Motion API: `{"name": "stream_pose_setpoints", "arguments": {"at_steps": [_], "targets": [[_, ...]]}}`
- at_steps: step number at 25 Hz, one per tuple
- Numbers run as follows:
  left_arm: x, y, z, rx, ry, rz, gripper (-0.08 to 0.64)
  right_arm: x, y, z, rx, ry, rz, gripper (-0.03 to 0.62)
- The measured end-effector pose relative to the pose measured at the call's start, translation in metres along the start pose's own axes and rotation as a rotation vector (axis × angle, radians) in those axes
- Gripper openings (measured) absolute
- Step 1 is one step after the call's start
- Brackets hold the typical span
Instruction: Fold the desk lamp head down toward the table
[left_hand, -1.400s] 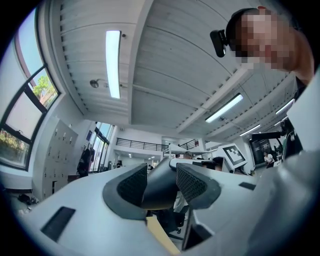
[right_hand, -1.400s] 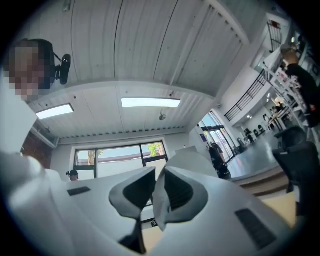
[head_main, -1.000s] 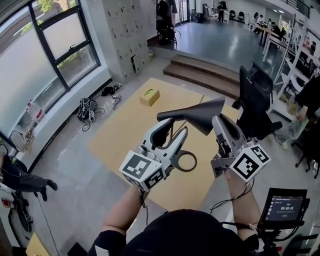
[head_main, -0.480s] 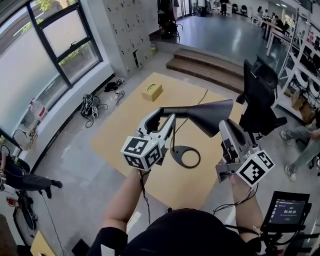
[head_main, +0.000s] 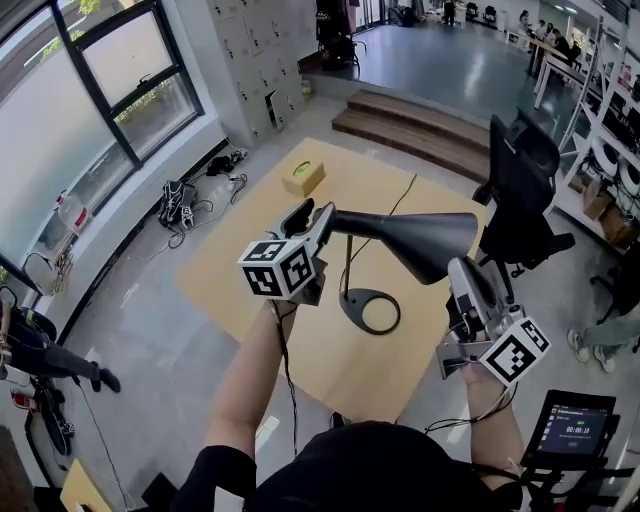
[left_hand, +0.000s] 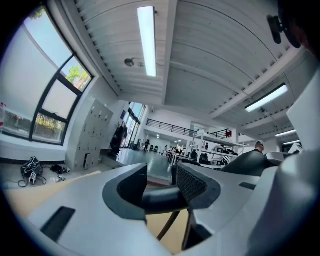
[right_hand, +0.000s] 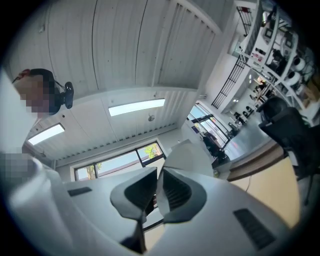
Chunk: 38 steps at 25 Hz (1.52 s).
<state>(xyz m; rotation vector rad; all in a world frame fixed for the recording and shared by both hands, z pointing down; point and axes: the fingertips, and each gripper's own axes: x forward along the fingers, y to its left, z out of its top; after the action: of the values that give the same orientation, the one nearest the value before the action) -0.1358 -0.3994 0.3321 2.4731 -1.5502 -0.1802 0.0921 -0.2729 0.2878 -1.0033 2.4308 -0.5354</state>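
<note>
A black desk lamp stands on the wooden table (head_main: 250, 290), its ring base (head_main: 368, 311) flat and its thin stem (head_main: 347, 268) upright. Its arm runs level to the cone-shaped head (head_main: 425, 240), which points right and slightly down. My left gripper (head_main: 318, 222) is shut on the lamp arm (left_hand: 161, 197), a dark tube squeezed between the pads. My right gripper (head_main: 458, 272) reaches up from below and is shut on the rim of the lamp head (right_hand: 186, 159), with the thin edge pinched between its jaws.
A small cardboard box (head_main: 301, 178) sits at the table's far end, and the lamp cable (head_main: 400, 205) trails to the far edge. A black office chair (head_main: 515, 190) stands right of the table, steps (head_main: 410, 125) lie beyond, and a small screen (head_main: 578, 428) is at lower right.
My left gripper has risen and tipped up with the lamp arm, which now lies level. The lamp head has shifted right, and my right gripper sits lower and further right.
</note>
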Motion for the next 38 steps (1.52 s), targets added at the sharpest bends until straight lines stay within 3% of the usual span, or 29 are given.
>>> {"name": "stream_pose_setpoints", "arguments": {"at_steps": [6, 12, 21, 23, 26, 29, 32, 35, 38], "targets": [[0.006, -0.001, -0.007, -0.07, 0.014, -0.02, 0.19, -0.011, -0.011, -0.011, 0.038, 0.018, -0.015, 0.037], [0.002, -0.004, -0.013, -0.077, 0.035, -0.032, 0.19, -0.023, -0.021, -0.025, 0.057, 0.047, -0.036, 0.037], [0.001, -0.002, -0.012, -0.087, 0.031, -0.031, 0.19, -0.039, -0.027, -0.004, -0.02, 0.024, -0.119, 0.052], [0.001, -0.001, -0.011, -0.082, 0.034, -0.028, 0.19, -0.045, -0.033, 0.014, -0.069, -0.008, -0.168, 0.052], [0.0, 0.001, -0.01, -0.072, 0.041, -0.029, 0.19, -0.048, -0.04, 0.042, -0.232, -0.036, -0.237, 0.052], [0.0, 0.002, -0.01, -0.06, 0.045, -0.029, 0.19, -0.033, -0.033, 0.054, -0.441, 0.023, -0.227, 0.052], [-0.001, 0.002, -0.009, -0.044, 0.049, -0.025, 0.19, -0.016, -0.026, 0.045, -0.585, 0.13, -0.202, 0.052], [0.0, 0.001, -0.008, -0.04, 0.05, -0.026, 0.19, -0.007, -0.027, 0.027, -0.61, 0.22, -0.178, 0.052], [0.0, 0.0, -0.007, -0.042, 0.046, -0.031, 0.19, -0.01, -0.031, 0.017, -0.578, 0.238, -0.177, 0.052]]}}
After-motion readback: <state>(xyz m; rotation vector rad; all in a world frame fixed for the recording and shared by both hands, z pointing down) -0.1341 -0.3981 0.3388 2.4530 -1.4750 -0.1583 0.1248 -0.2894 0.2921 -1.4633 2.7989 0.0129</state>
